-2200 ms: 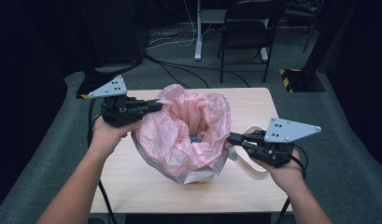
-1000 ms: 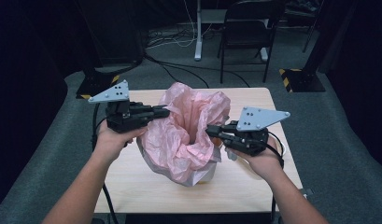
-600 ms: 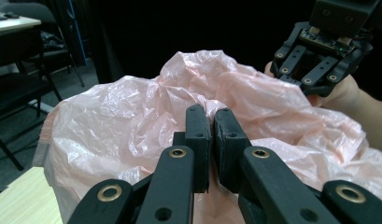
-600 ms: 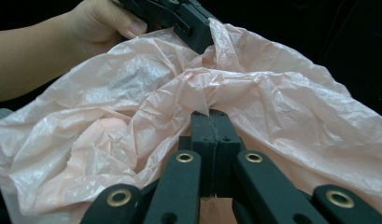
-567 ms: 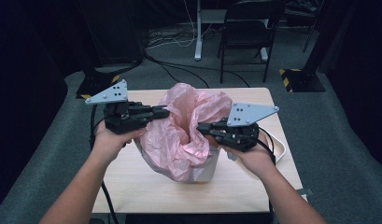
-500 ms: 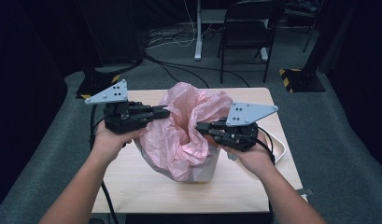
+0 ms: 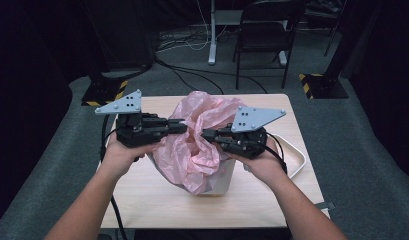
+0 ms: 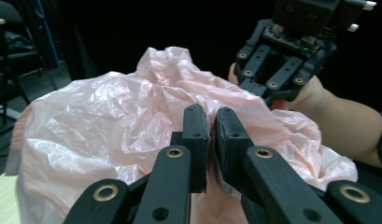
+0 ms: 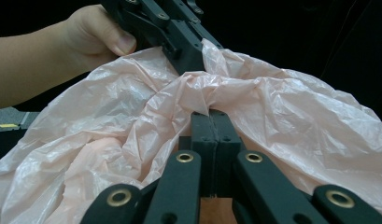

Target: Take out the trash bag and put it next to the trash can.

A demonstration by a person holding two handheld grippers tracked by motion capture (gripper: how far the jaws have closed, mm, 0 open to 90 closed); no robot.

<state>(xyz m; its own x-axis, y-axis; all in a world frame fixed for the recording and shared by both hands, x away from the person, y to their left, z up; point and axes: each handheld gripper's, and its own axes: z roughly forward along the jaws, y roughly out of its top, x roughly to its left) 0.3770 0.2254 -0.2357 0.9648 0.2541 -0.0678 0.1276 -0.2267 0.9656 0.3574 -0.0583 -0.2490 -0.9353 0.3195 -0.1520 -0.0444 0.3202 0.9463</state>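
Pink bag [image 7: 199, 145] lining a white bin [image 7: 223, 179] at table [image 7: 157, 200] centre. Left gripper [image 7: 181, 127] meets the bag rim at 9 o'clock, right gripper [image 7: 208, 135] at 3 o'clock. In the right gripper view the jaws are pressed together on a gathered fold of film. In the left gripper view the jaws stand a narrow slit apart with film between them; they have just been opening slightly, so the pinch looks to be loosening.

Step in hand, as judged: gathering the bag mouth toward the middle. To do it well, keep the right pinch firm on the bunched fold, draw inward and slightly upward, avoid tearing thin film, and re-grip on the left deeper into the rim.

Against the earliest frame, the right gripper has come in from the table's right edge to the bag, and the mouth is narrower.
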